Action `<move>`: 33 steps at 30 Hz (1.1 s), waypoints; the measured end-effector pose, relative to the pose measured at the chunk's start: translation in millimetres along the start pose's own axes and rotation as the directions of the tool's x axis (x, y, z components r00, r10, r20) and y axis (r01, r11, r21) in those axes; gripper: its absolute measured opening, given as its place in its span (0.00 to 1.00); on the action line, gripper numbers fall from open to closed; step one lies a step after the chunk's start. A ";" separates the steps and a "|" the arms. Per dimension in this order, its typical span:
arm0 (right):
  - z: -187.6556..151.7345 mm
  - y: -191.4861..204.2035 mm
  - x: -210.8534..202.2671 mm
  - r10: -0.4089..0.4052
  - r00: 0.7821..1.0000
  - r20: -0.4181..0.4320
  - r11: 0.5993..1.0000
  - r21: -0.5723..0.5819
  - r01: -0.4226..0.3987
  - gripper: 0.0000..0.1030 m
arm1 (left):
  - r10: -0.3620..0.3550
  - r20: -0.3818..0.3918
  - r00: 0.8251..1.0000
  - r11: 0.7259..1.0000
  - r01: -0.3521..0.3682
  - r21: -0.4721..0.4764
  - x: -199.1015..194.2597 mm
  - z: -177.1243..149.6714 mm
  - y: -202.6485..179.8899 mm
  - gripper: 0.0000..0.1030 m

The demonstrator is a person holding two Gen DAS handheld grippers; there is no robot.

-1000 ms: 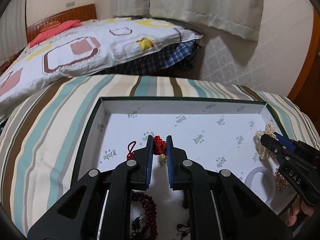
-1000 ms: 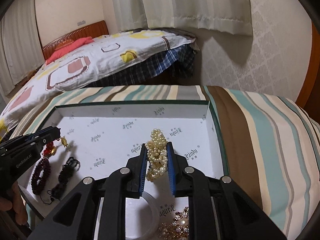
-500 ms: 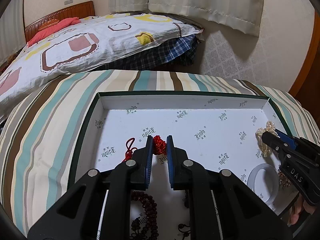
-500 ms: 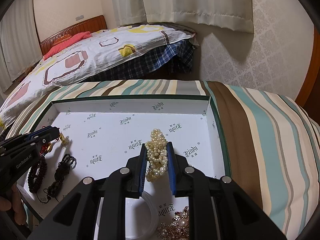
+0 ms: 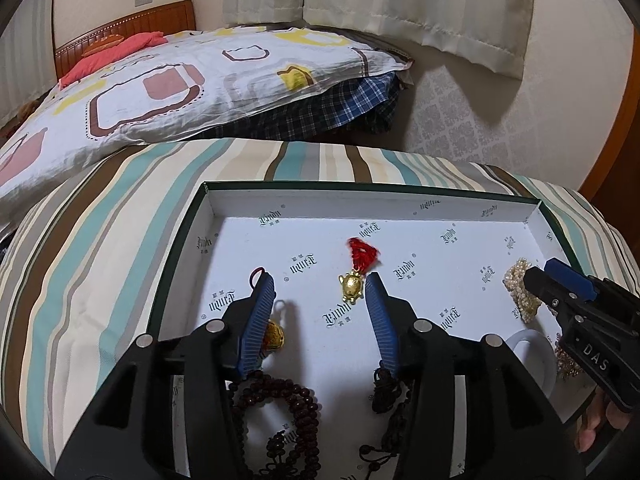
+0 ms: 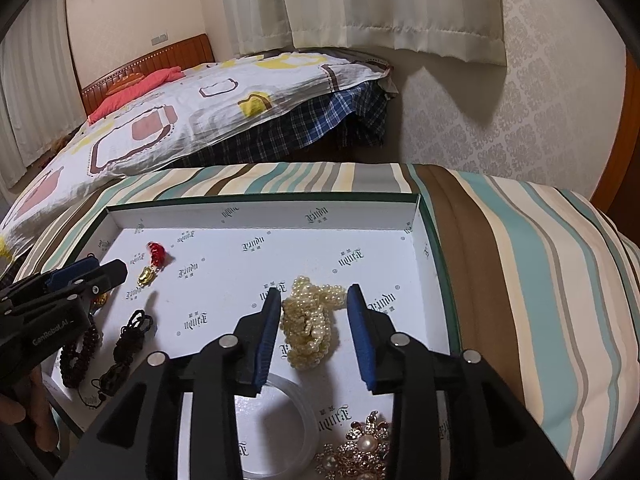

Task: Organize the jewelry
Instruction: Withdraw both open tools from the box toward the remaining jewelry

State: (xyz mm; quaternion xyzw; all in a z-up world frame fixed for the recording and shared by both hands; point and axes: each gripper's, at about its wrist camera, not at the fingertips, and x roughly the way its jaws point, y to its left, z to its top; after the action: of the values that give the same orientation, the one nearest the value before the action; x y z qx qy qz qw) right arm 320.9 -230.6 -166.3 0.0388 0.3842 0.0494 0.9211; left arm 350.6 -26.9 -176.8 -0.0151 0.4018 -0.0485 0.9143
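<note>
— Where did the jewelry sit at that moment?

— All of it lay in the shallow white box [image 5: 400,208] on the striped cover [image 6: 540,260]. The red-tasselled gold charm [image 5: 356,276] rested on the box floor between the blue pads of the left gripper [image 5: 320,280], touching neither as far as I could tell. Its jaws had just been opening and stood apart.

— And the other side?

— The right gripper [image 6: 314,294] had likewise just been opening. The pearl strand [image 6: 310,324] lay heaped on the box floor between its parted fingers, with a gap on each side of it.

— Anything else in the box?

— Nearer the cameras, a dark red bead bracelet [image 5: 288,412] and a black knotted cord [image 6: 124,344] lay on the left side of the box. A second gold piece [image 5: 274,334] sat just beside the left gripper's left finger, partly hidden, so I could not say what it was. A clear bangle [image 6: 288,424] and a gold brooch with pearls [image 6: 360,452] lay below the right gripper, the brooch near the box's right wall.
</note>
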 end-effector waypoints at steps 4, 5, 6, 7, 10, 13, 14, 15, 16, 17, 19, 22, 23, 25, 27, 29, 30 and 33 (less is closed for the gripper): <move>0.4 0.1 -1.8 0.002 1.000 0.008 1.000 0.000 -0.002 0.41 | -0.001 0.009 1.000 1.000 0.001 -0.001 -1.4 0.2 0.2 0.54; 0.5 0.1 -2.3 0.002 1.000 0.011 1.000 0.000 -0.002 0.43 | -0.004 0.010 1.000 1.000 0.004 -0.001 -2.0 0.2 0.2 0.55; 0.9 0.3 -2.8 0.002 1.000 0.014 1.000 -0.001 -0.002 0.44 | -0.005 0.010 1.000 1.000 0.005 -0.001 -2.6 0.2 0.1 0.56; 0.7 0.0 -3.7 0.003 1.000 0.016 1.000 -0.001 -0.003 0.45 | -0.005 0.014 1.000 1.000 0.005 0.000 -3.8 -0.1 0.1 0.59; 1.1 -0.4 -7.1 0.003 1.000 0.028 1.000 0.000 -0.003 0.46 | -0.006 0.027 1.000 1.000 0.006 -0.005 -8.8 -0.2 0.8 0.61; 1.0 -0.6 -12.4 0.006 0.999 0.042 1.000 0.001 -0.006 0.50 | -0.007 0.044 0.999 1.000 0.007 -0.007 -15.4 0.3 1.8 0.61; 1.7 -0.3 -13.9 0.007 0.999 0.046 1.000 0.000 -0.007 0.50 | -0.005 0.051 0.999 1.000 0.005 -0.007 -18.2 0.4 1.4 0.61; 2.1 0.0 -16.4 0.007 0.999 0.051 1.000 -0.002 -0.007 0.51 | -0.004 0.056 0.998 1.000 0.004 -0.007 -20.2 0.3 1.2 0.61; 2.1 0.4 -18.5 0.007 0.998 0.055 1.000 -0.002 -0.007 0.51 | 0.000 0.064 0.998 1.000 0.001 -0.007 -24.4 0.1 1.1 0.61; 2.5 0.9 -21.7 0.007 0.998 0.061 1.000 -0.004 -0.007 0.51 | 0.002 0.070 0.998 1.000 -0.001 -0.007 -27.1 -0.1 1.0 0.61; 2.3 1.2 -26.7 0.007 0.998 0.069 1.000 -0.004 -0.007 0.51 | 0.005 0.082 0.997 1.000 -0.004 -0.008 -34.4 -1.1 0.9 0.61; 1.4 2.7 -38.2 0.008 0.996 0.087 1.000 -0.004 -0.008 0.53 | 0.001 0.101 0.995 1.000 0.000 -0.015 -47.1 -3.3 1.9 0.61; 1.2 3.1 -41.9 0.008 0.996 0.093 1.000 -0.004 -0.008 0.53 | 0.000 0.110 0.994 1.000 0.002 -0.019 -53.4 -4.8 2.0 0.61; -0.7 4.1 -50.9 0.011 0.995 0.104 1.000 -0.004 -0.011 0.53 | -0.002 0.127 0.992 1.000 0.004 -0.022 -63.8 -7.2 2.3 0.62; -3.4 5.3 -59.9 0.011 0.993 0.114 1.000 -0.005 -0.010 0.54 | -0.003 0.140 0.990 1.000 0.006 -0.025 -72.6 -9.6 2.3 0.62; -6.5 6.2 -68.6 0.010 0.992 0.123 1.000 -0.003 -0.010 0.54 | -0.001 0.158 0.987 1.000 0.006 -0.028 -84.3 -13.6 2.9 0.63; -8.5 6.4 -73.9 0.011 0.992 0.127 1.000 -0.001 -0.011 0.55 | -0.002 0.166 0.986 0.999 0.007 -0.032 -91.3 -16.0 3.3 0.63; -14.1 7.2 -85.8 0.014 0.991 0.137 1.000 0.006 -0.014 0.55 | -0.006 0.184 0.983 0.999 0.015 -0.048 -107.4 -22.8 4.8 0.68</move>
State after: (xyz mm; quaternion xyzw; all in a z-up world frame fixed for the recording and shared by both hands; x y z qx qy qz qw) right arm 250.4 -233.3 -114.9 0.0481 0.3201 0.0517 0.9447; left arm 262.0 -10.9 -113.7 -0.0440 0.3165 -0.0420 0.9466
